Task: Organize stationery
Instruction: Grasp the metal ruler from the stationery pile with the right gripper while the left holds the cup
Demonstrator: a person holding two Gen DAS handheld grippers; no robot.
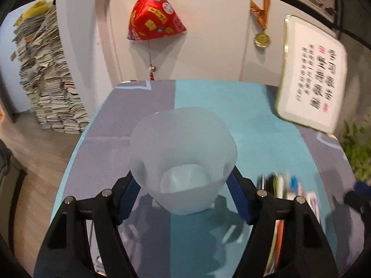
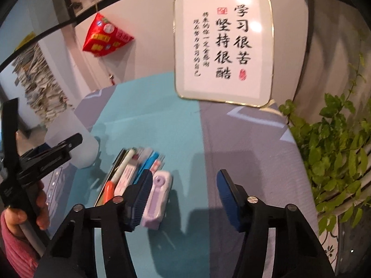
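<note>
My left gripper (image 1: pixel 183 197) is shut on a frosted translucent cup (image 1: pixel 183 159) and holds it, mouth tilted toward the camera, over the teal and grey mat (image 1: pixel 255 125). The cup (image 2: pixel 74 136) and the left gripper (image 2: pixel 55 153) also show at the left of the right wrist view. A row of pens and markers (image 2: pixel 136 166) lies on the mat, with a lilac correction tape (image 2: pixel 157 197) at its right end. The pens also show blurred in the left wrist view (image 1: pixel 285 187). My right gripper (image 2: pixel 183 199) is open and empty, its left finger right beside the correction tape.
A framed calligraphy board (image 2: pixel 222 46) leans on the wall at the back of the mat. A potted green plant (image 2: pixel 336 153) stands at the right edge. A red hanging ornament (image 1: pixel 155 16) and a medal (image 1: pixel 262 39) hang on the wall. A tall paper stack (image 1: pixel 44 76) stands on the floor, left.
</note>
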